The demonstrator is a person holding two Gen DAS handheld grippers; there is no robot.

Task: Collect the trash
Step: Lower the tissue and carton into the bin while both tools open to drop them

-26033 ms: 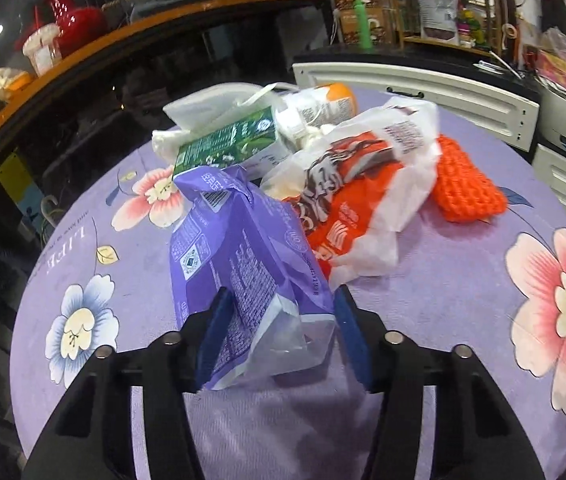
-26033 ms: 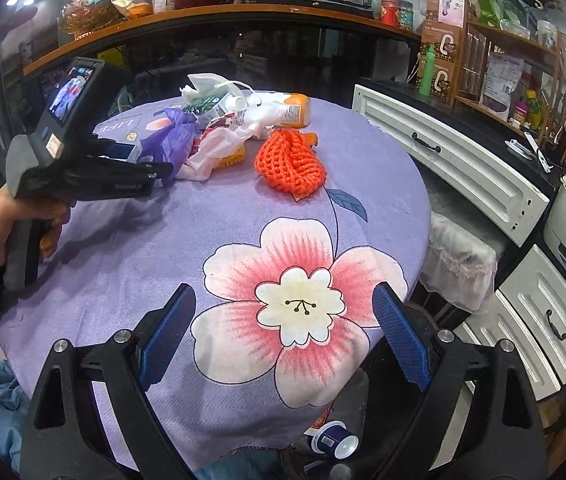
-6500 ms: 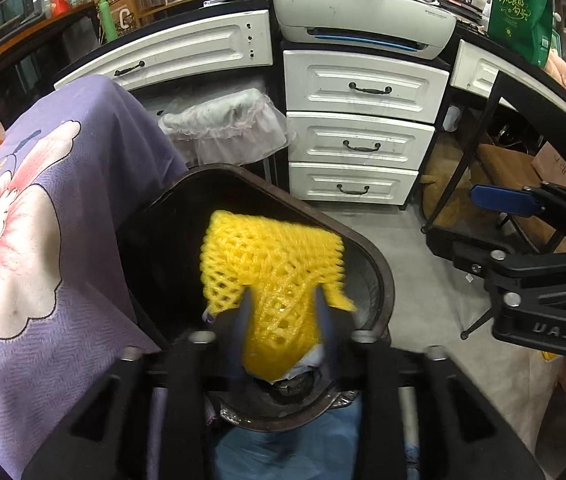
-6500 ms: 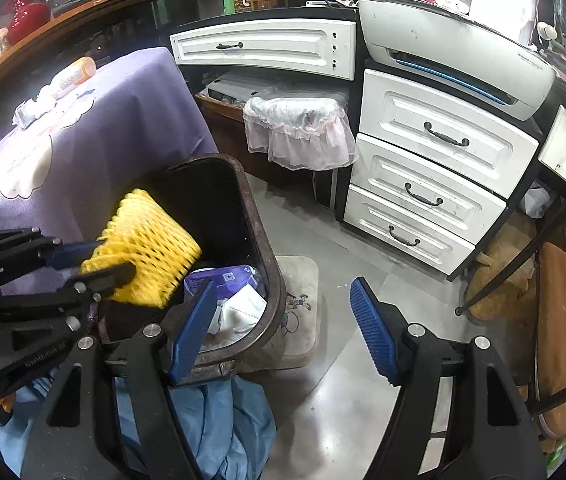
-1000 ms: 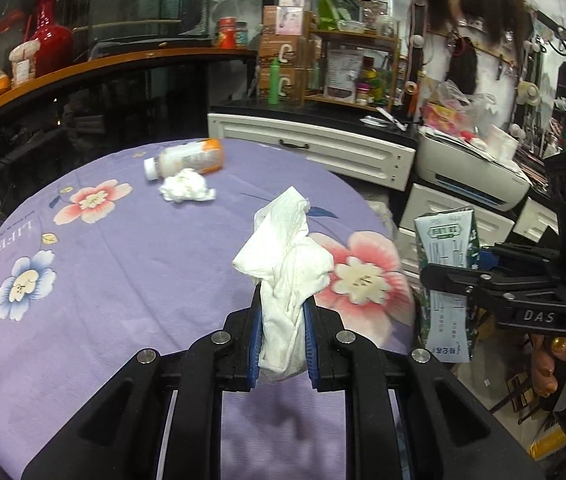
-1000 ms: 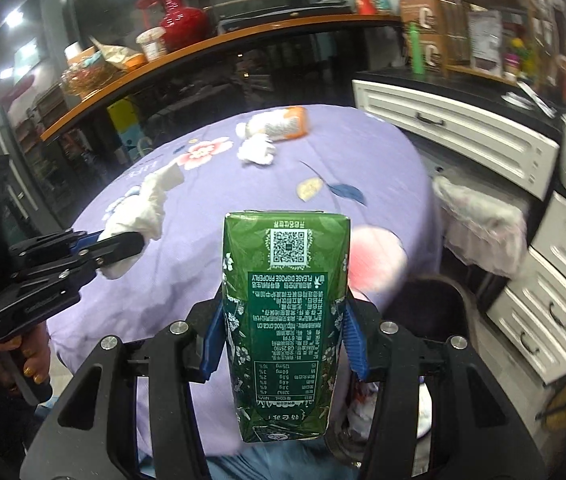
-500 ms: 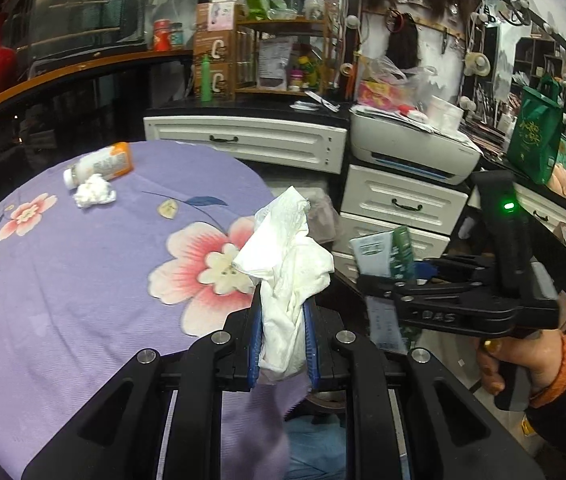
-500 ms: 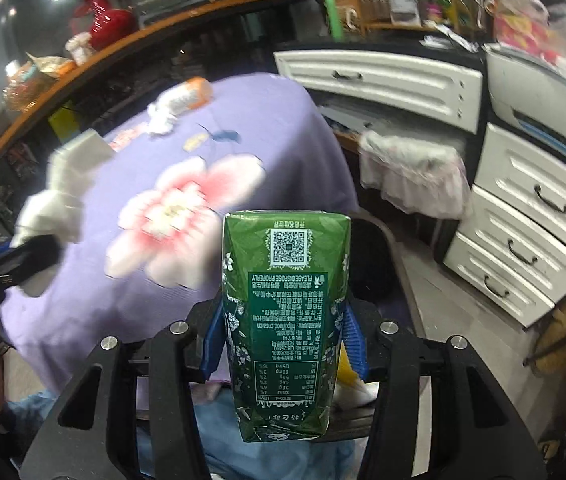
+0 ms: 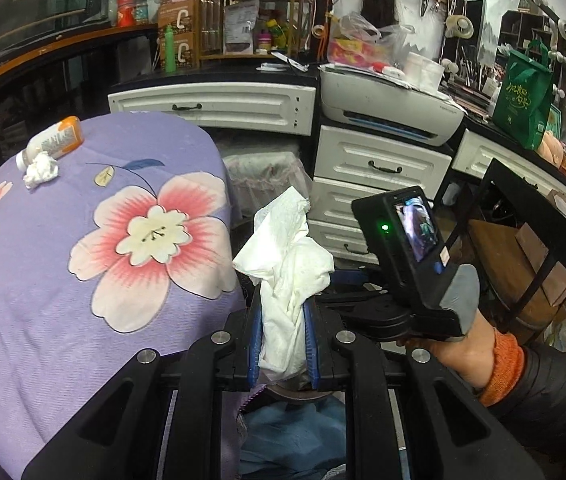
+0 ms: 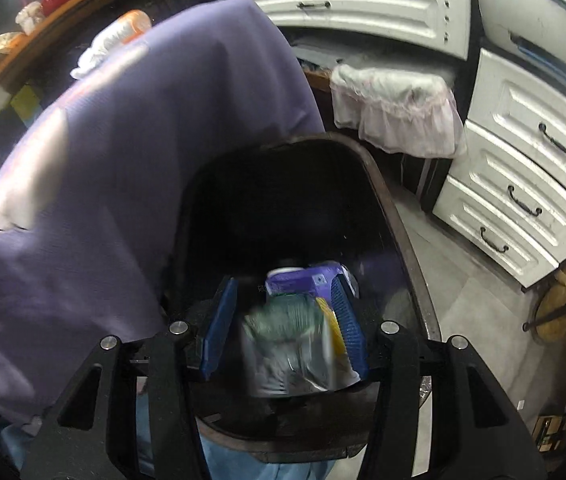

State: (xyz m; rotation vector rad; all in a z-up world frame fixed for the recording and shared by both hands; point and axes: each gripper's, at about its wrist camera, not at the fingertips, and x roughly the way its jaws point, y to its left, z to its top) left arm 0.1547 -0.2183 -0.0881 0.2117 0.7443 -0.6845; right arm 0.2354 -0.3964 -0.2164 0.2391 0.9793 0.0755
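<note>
Hard to read the right wrist view, it's smeared all over. The green carton point(image 10: 287, 336) is a grey-green blur between the fingers of the right gripper point(image 10: 283, 332), which are spread apart with a gap on each side of it, so it looks loose rather than pinched. It sits over the mouth of the dark trash bin point(image 10: 399, 216). The bin's far inside wall is just black, can't make anything out there. Lower down in the bin there's a purple package point(image 10: 303, 278) and a bit of yellow point(image 10: 329, 320) right against the carton's edge, which I can't identify. The near rim of the bin is cut off by the gripper body.

In the left wrist view the left gripper point(image 9: 283, 340) is pinched tight on a wad of white tissue point(image 9: 287, 268), which sticks up out of the pads. The bin is almost fully hidden behind that gripper and the tissue, only a sliver of rim shows below. The right gripper's handle point(image 9: 411, 264) shows just beside the tissue, with a hand point(image 9: 459, 352) on it, but its fingers are out of sight behind the tissue.

The purple flowered tablecloth point(image 9: 63, 280) hangs right beside the bin. At its far side from the bin lie an orange-capped bottle point(image 9: 53, 140) and a small crumpled tissue point(image 9: 41, 170), touching each other.
</note>
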